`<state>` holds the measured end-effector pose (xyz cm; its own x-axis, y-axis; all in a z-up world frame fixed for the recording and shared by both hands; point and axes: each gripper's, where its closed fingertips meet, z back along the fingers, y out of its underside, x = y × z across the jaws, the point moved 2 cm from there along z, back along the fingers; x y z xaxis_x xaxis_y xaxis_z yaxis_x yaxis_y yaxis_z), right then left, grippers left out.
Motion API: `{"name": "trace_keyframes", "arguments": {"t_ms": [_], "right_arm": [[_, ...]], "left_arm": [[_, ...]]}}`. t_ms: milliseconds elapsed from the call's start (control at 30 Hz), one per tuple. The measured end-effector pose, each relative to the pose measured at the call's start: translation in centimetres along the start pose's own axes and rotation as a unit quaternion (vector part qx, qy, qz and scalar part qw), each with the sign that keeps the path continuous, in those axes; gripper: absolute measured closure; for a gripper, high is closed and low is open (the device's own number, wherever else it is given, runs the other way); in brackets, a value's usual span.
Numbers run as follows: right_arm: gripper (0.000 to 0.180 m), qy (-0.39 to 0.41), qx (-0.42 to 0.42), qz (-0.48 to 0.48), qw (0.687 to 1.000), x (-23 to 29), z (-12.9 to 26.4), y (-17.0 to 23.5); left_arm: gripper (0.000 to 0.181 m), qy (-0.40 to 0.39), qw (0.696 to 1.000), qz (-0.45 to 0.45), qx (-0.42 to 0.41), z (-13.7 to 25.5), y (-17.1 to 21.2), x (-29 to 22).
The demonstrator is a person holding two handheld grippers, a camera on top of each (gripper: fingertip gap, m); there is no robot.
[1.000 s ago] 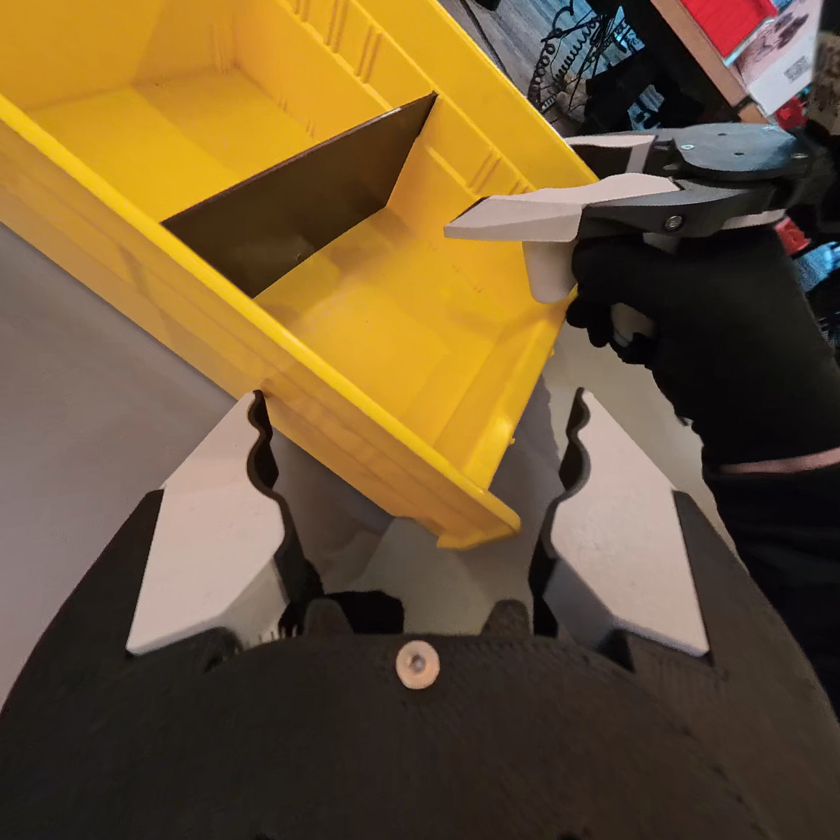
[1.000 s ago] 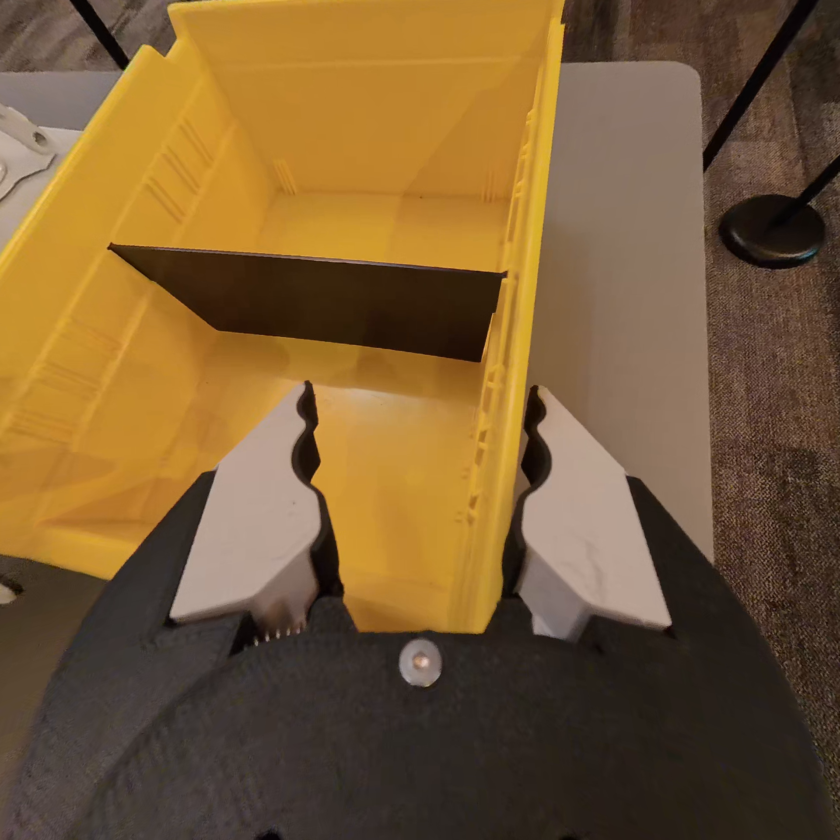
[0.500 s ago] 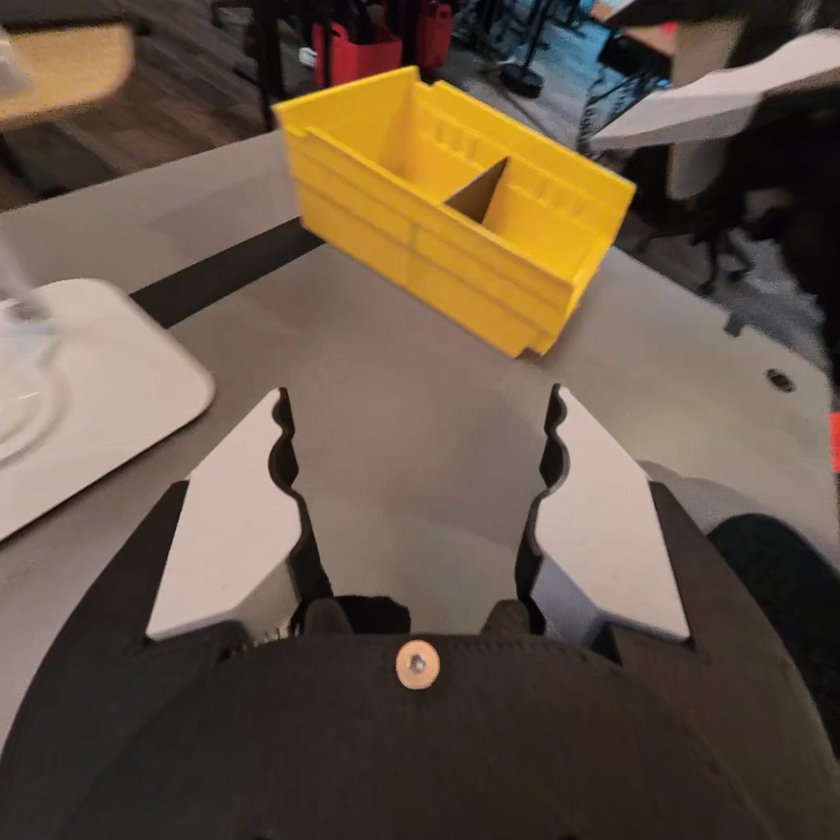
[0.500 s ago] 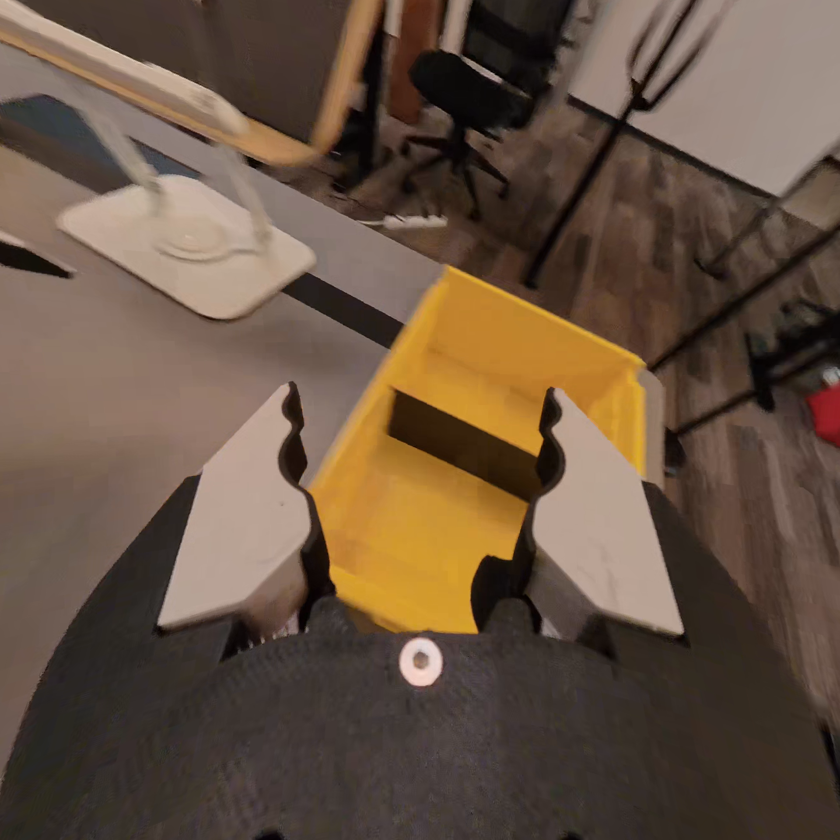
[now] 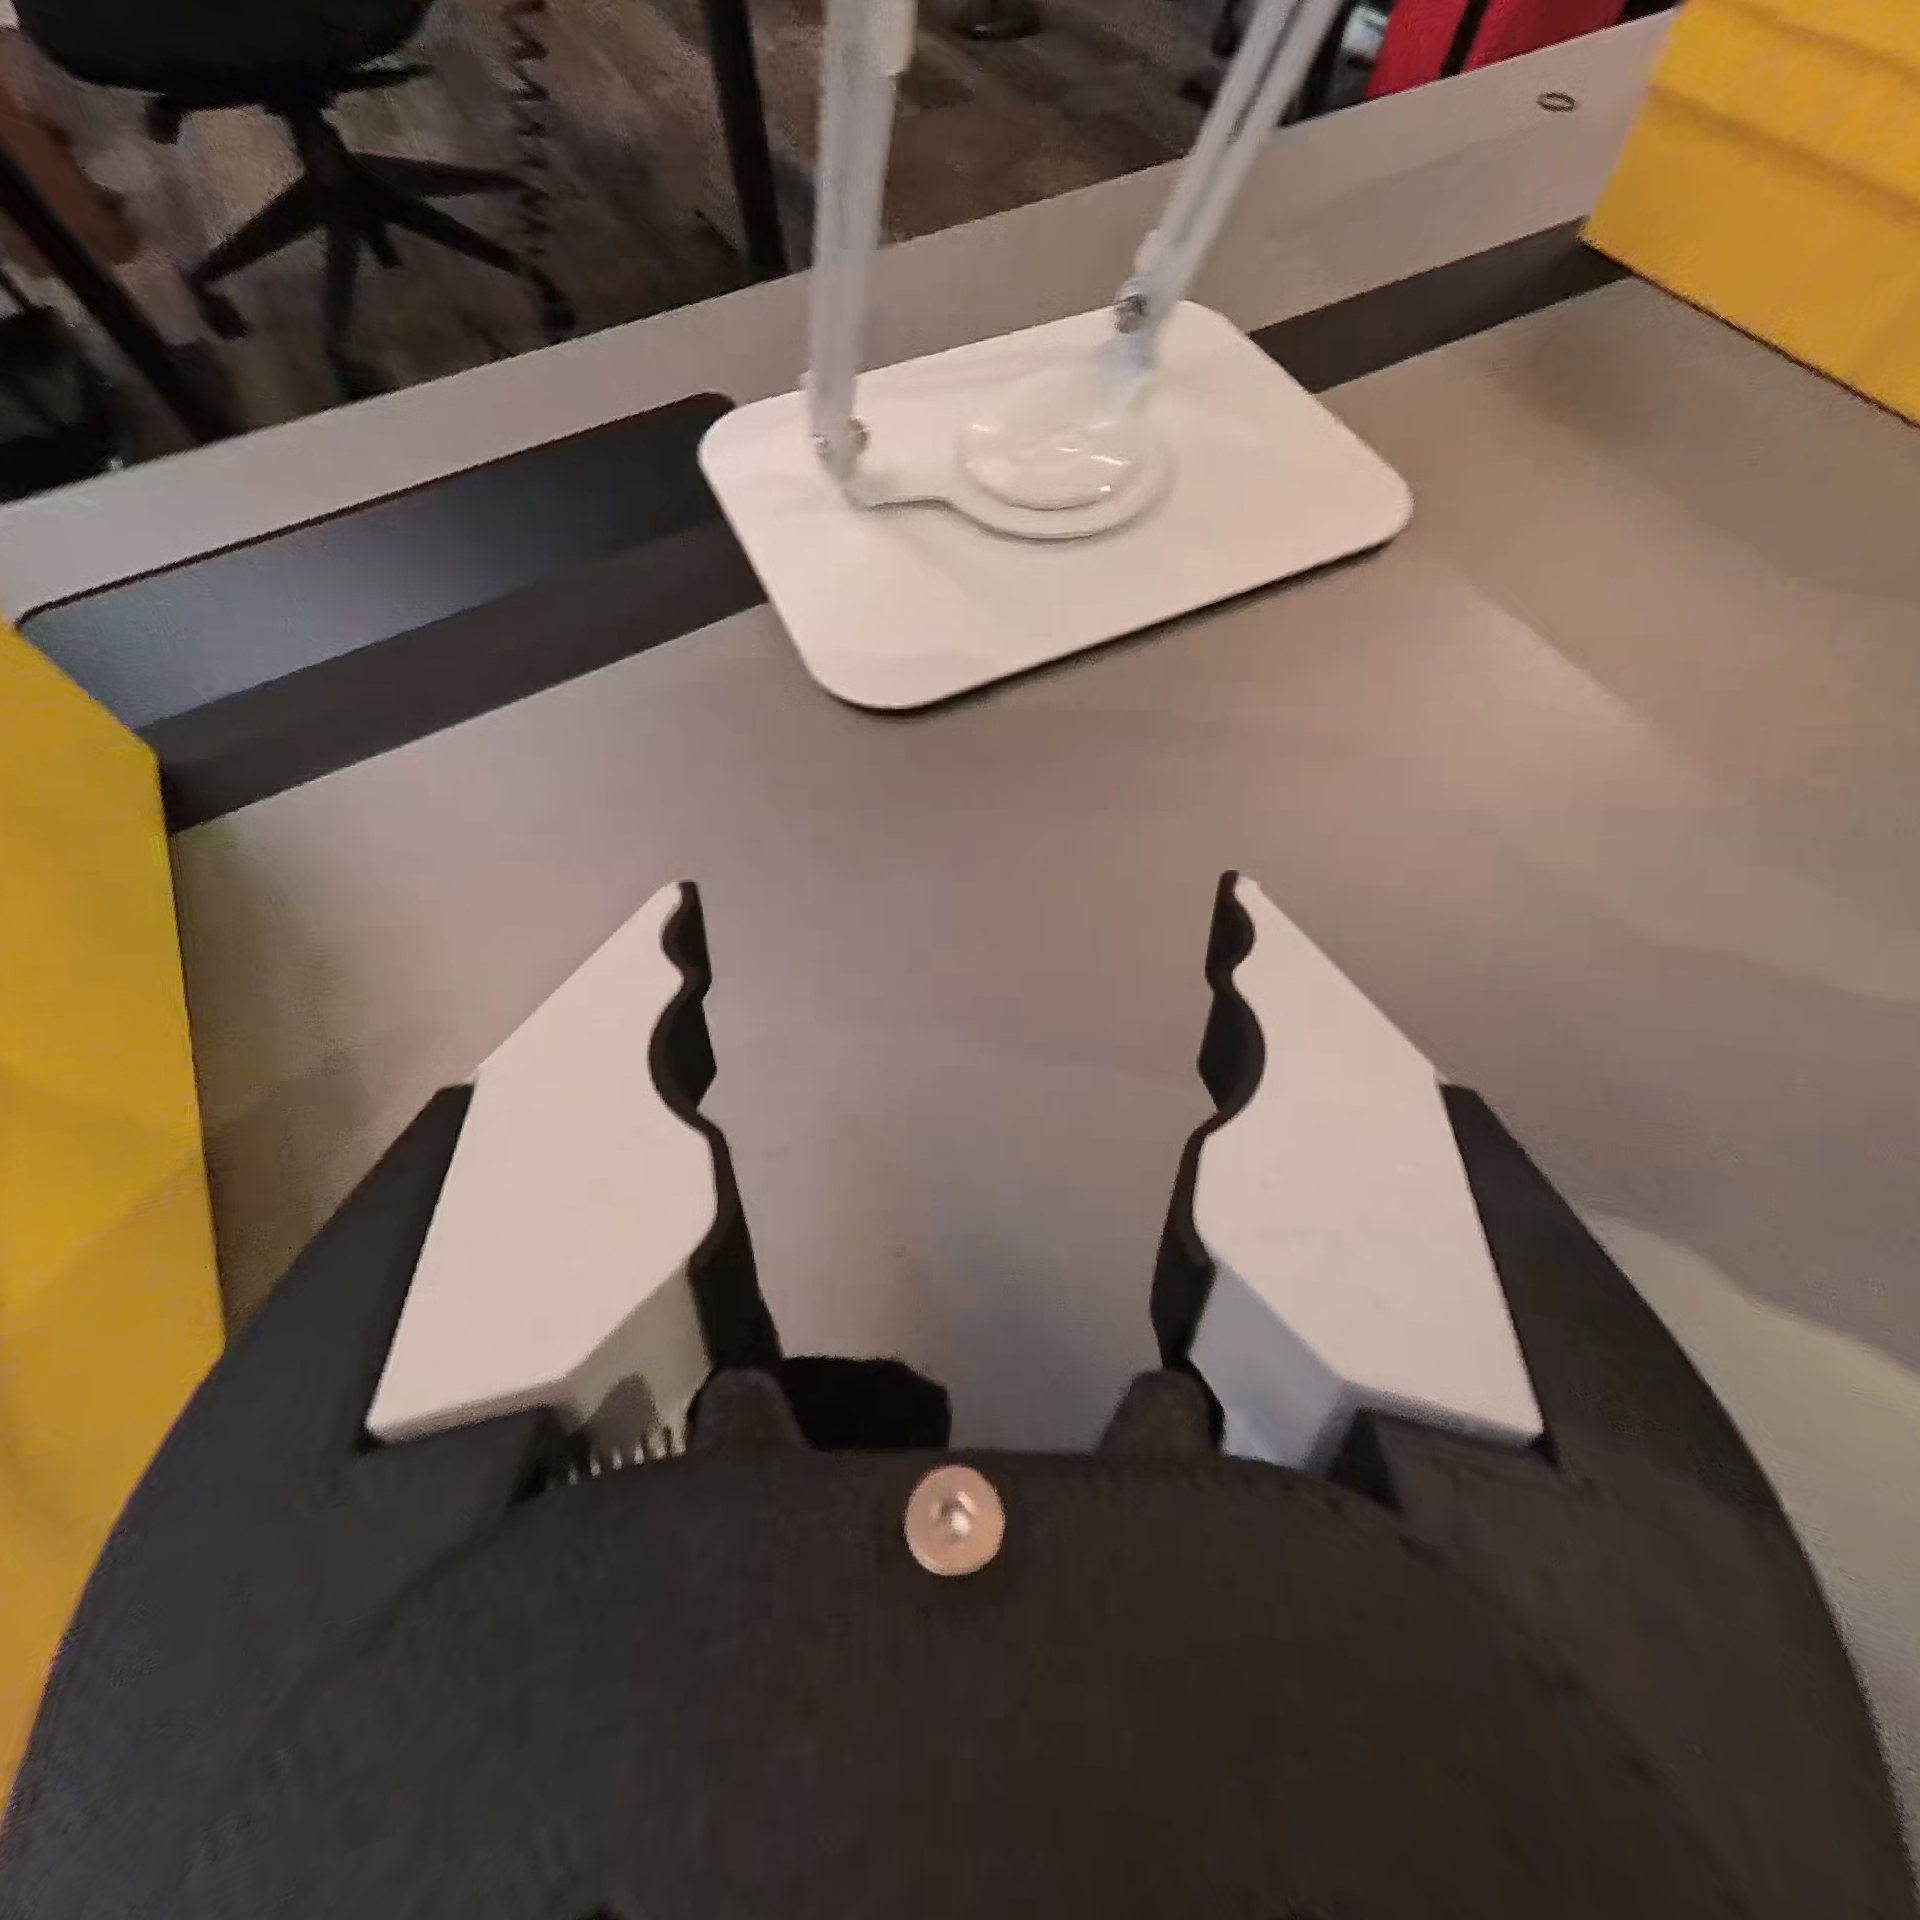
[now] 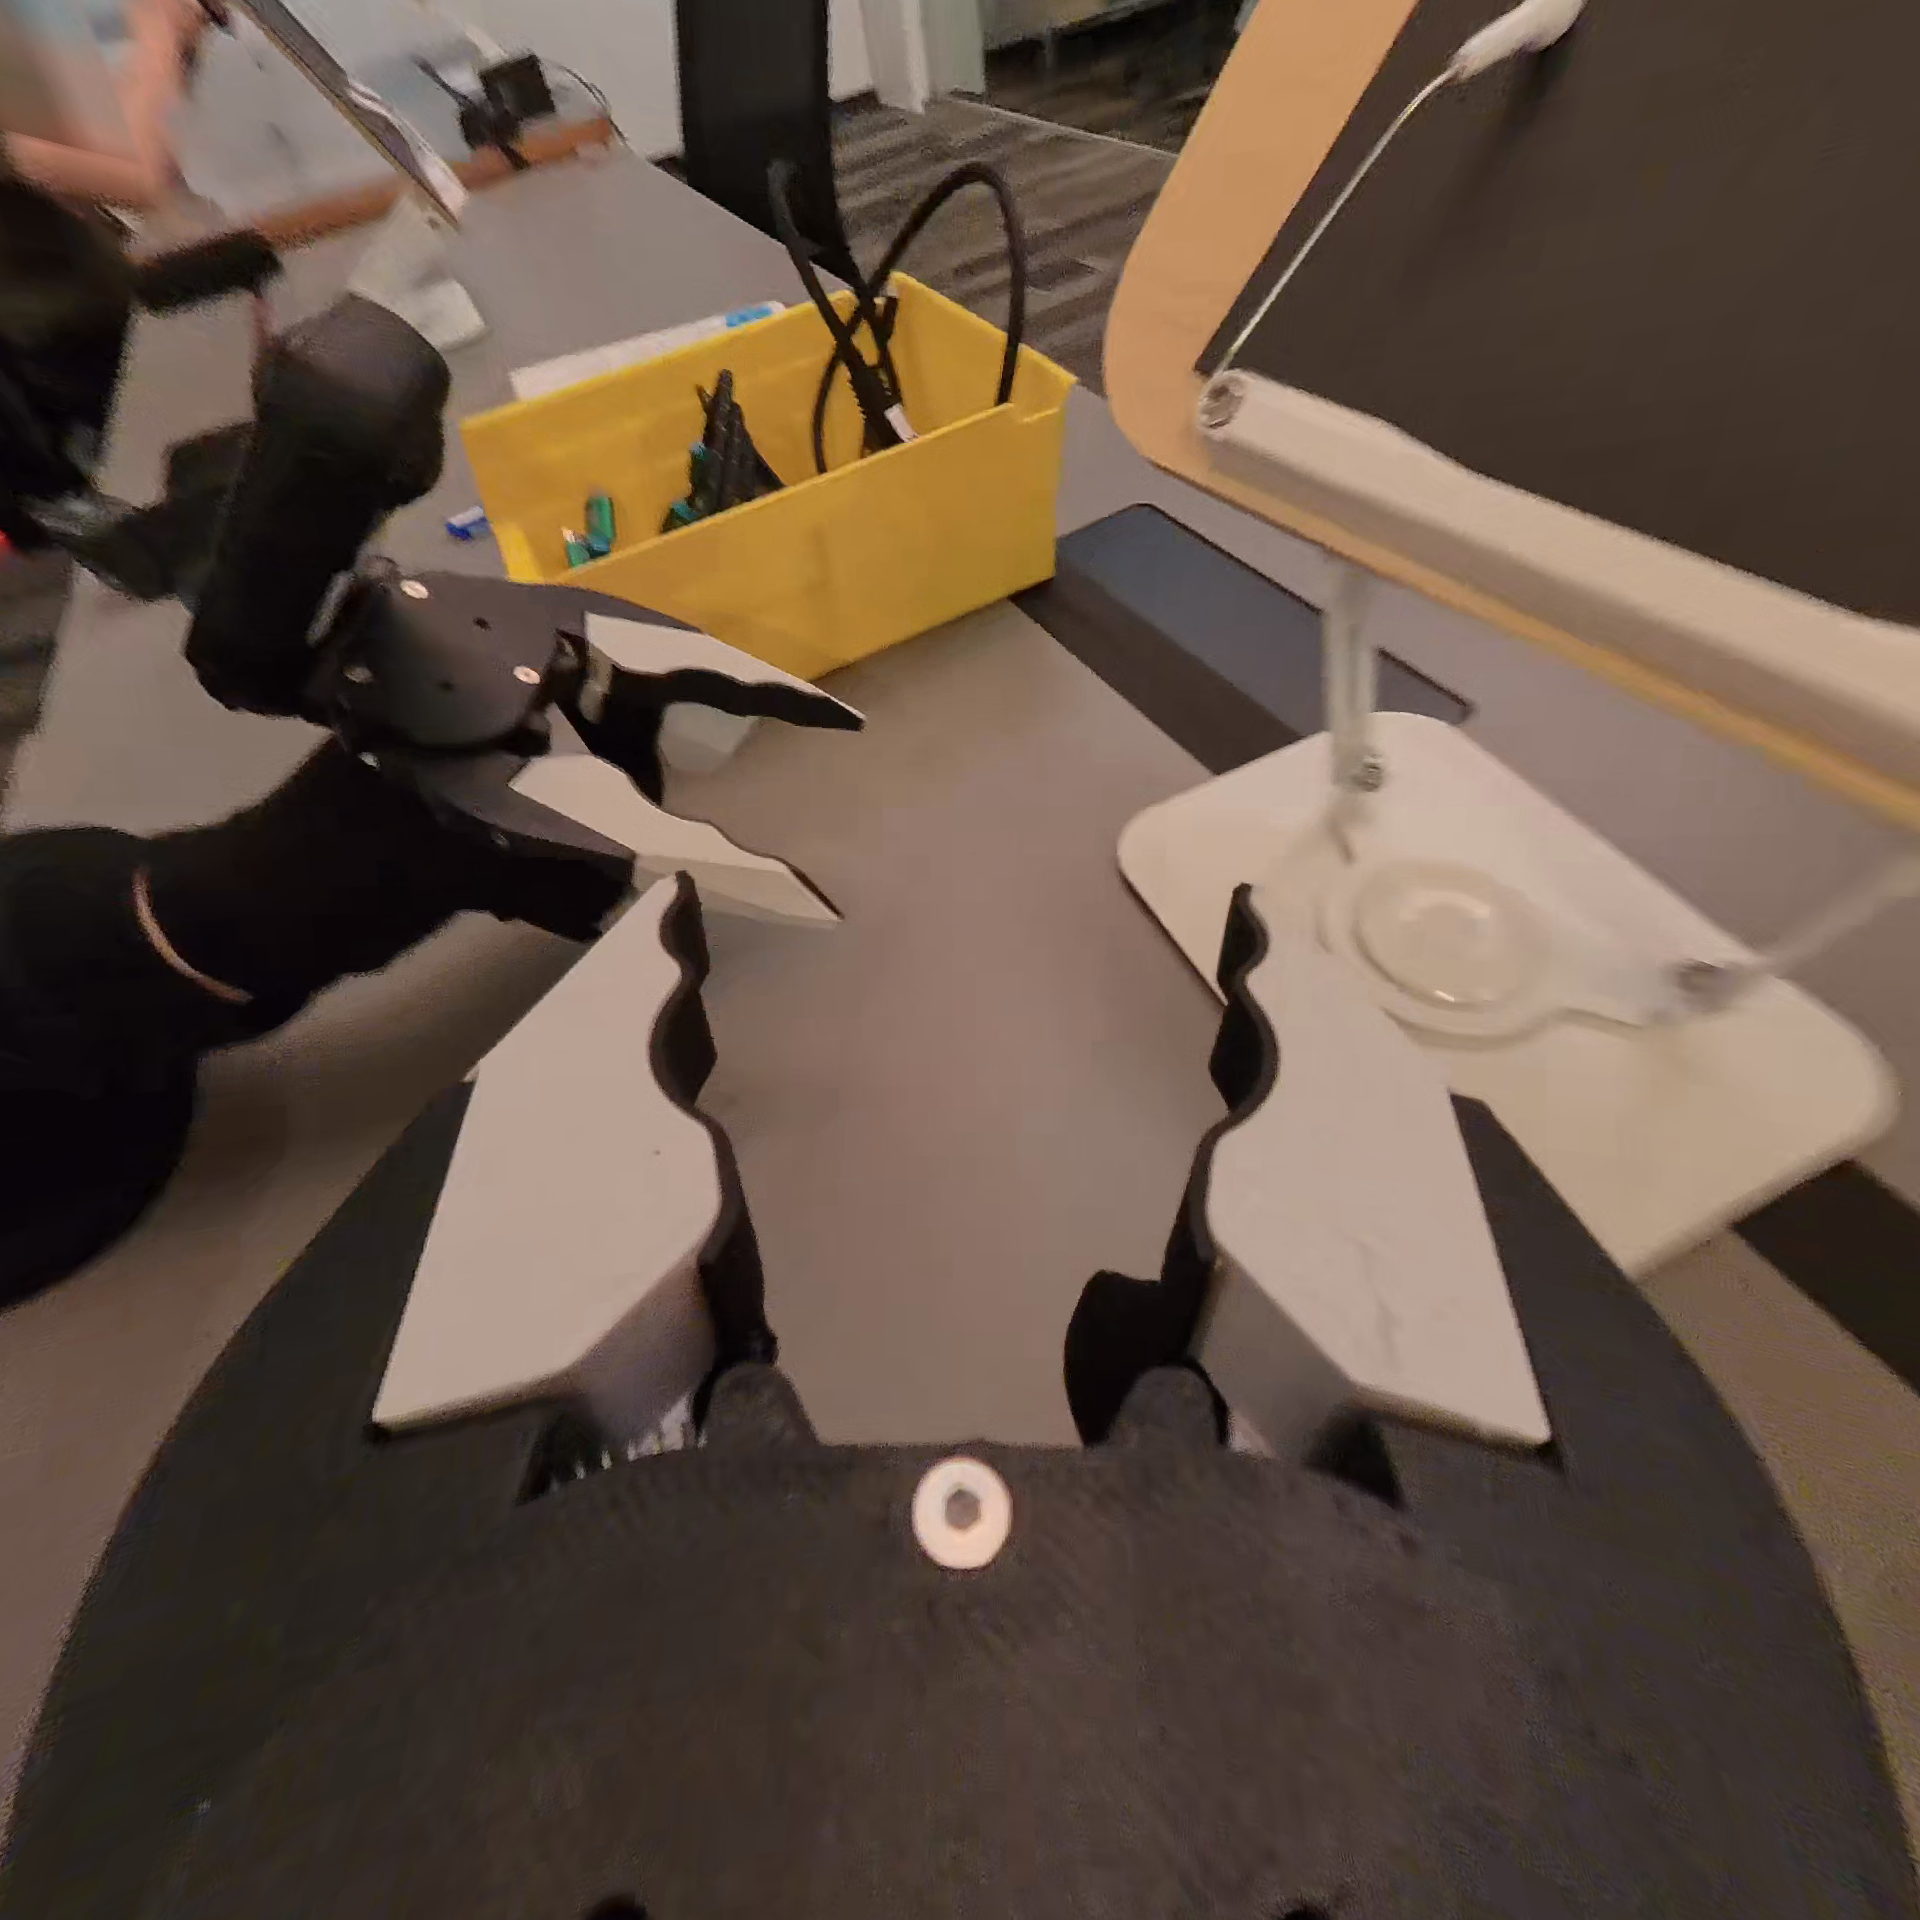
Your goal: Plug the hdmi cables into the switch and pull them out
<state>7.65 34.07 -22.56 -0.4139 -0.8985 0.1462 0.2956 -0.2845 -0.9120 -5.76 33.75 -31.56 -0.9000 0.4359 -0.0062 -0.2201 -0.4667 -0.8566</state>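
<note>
Left wrist view gives us one left gripper [image 5: 956,904], fingers apart and empty, one white lamp base [image 5: 1049,530] ahead and two yellow bins [image 5: 83,1039] at its sides. Only the right wrist view, past our equally spread, empty right gripper [image 6: 961,909], shows black cables [image 6: 883,343] standing in one bin [image 6: 831,551] far ahead-left; we cannot find the switch.

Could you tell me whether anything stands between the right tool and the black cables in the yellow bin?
Nothing visible does: bare table runs from the right tool toward the yellow bin holding the black cables. The left tool hovers left of that path.
</note>
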Motion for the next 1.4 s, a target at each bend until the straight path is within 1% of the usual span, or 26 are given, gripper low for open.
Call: {"name": "trace_keyframes", "arguments": {"t_ms": [67,167,233,300,367,400,467,533,600,700,767,1000,1100,1400], "right_arm": [[0.082,-0.013,-0.002,-0.018,1.0,-0.2,-2.9,0.7],[0.082,-0.021,0.017,-0.005,1.0,0.2,-6.5,2.8],[0.082,-0.032,0.005,-0.01,0.999,0.6,-7.7,3.7],[0.084,-0.036,-0.008,-0.021,0.999,0.5,-8.3,4.7],[0.086,-0.047,-0.014,-0.033,0.998,0.6,-8.8,5.2],[0.085,-0.05,-0.004,-0.023,0.998,0.6,-8.9,5.3],[0.086,-0.033,0.0,0.006,0.999,0.0,-8.7,5.2],[0.087,-0.037,-0.014,-0.003,0.999,-0.2,-8.3,4.9],[0.087,-0.03,-0.009,-0.003,1.0,-0.6,-8.4,5.3],[0.087,-0.014,0.017,0.024,0.999,-0.8,-8.8,6.5],[0.087,-0.008,0.029,0.038,0.999,-0.7,-9.0,7.0],[0.086,0.005,0.05,0.054,0.997,-1.1,-9.3,7.9],[0.086,0.009,0.056,0.049,0.997,-1.4,-9.3,8.2],[0.086,0.026,0.076,0.075,0.994,-2.0,-9.4,8.9]], "left_arm": [[0.086,-0.005,1.0,0.017,-0.012,-0.8,0.2,0.8],[0.09,-0.035,0.999,-0.01,-0.019,-2.1,1.1,1.9],[0.092,-0.047,0.999,-0.015,-0.019,-2.2,0.8,2.6],[0.096,-0.059,0.997,-0.02,-0.047,-1.6,-0.8,3.6],[0.099,-0.061,0.996,0.013,-0.067,-1.6,-1.6,4.5],[0.1,-0.053,0.996,0.026,-0.066,-1.9,-1.6,4.6],[0.099,-0.054,0.997,0.022,-0.057,-2.6,-1.6,4.6],[0.1,-0.05,0.997,0.016,-0.06,-3.1,-2.0,4.2],[0.101,-0.036,0.997,0.011,-0.062,-3.6,-2.4,3.3],[0.109,-0.029,0.998,-0.026,-0.055,-4.0,-2.3,2.4],[0.112,-0.016,0.998,-0.033,-0.046,-4.3,-1.8,2.0],[0.111,0.01,0.999,-0.028,-0.023,-5.1,-0.7,1.4],[0.11,0.013,0.999,-0.034,-0.021,-5.1,-0.7,1.2],[0.11,0.016,0.999,-0.037,-0.016,-5.2,-0.5,0.9]]}}
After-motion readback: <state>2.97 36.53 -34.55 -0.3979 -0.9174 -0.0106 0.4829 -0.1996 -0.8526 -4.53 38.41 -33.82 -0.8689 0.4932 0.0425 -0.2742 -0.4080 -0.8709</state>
